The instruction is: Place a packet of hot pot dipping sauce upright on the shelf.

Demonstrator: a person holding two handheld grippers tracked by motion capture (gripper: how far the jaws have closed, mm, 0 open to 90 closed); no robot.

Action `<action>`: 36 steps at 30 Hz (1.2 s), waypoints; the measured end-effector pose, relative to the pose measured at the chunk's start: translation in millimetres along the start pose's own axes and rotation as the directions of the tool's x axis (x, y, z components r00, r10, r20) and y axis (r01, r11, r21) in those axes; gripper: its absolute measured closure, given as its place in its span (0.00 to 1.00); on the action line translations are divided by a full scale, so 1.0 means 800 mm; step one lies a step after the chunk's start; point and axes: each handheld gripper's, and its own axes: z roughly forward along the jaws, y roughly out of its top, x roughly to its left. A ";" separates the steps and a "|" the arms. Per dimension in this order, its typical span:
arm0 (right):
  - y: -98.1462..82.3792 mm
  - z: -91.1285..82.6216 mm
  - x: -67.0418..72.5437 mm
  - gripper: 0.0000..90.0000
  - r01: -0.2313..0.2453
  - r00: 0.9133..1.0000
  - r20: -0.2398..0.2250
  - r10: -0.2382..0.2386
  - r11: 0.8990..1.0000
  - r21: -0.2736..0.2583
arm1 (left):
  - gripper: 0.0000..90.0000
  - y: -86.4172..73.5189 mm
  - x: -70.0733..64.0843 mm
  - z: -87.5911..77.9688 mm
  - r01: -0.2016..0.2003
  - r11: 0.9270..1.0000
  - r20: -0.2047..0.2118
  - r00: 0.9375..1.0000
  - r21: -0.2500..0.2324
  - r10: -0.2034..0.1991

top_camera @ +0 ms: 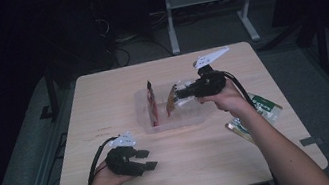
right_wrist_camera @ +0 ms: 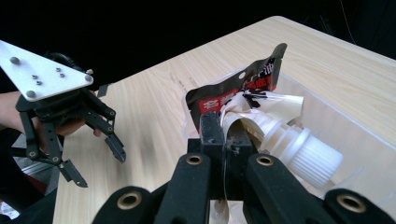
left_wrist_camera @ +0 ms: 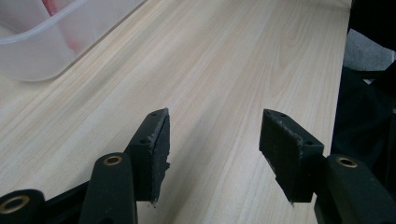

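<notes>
Resting low over the bare table (top_camera: 205, 166), the left gripper (top_camera: 146, 160) holds its jaws spread (nothing between them). Farther off, the right gripper (right_wrist_camera: 225, 135) pinches a spouted pouch (right_wrist_camera: 280, 135) above the clear plastic bin (top_camera: 177, 120), beside a red packet (top_camera: 152, 102) standing inside.

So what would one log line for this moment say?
left tongs: open, empty, over table | right tongs: shut on spouted pouch | place: above clear tub
</notes>
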 end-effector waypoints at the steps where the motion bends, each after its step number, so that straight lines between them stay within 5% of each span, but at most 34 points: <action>1: 0.000 0.001 0.000 1.00 0.000 1.000 -0.003 0.000 1.000 -0.001 | 0.47 0.000 0.000 0.000 0.001 1.000 0.000 1.000 0.000 -0.001; 36: -0.009 0.048 -0.013 0.99 -0.036 0.999 0.000 0.036 0.997 0.063 | 0.47 -0.001 0.001 0.004 -0.006 1.000 0.007 1.000 0.026 0.006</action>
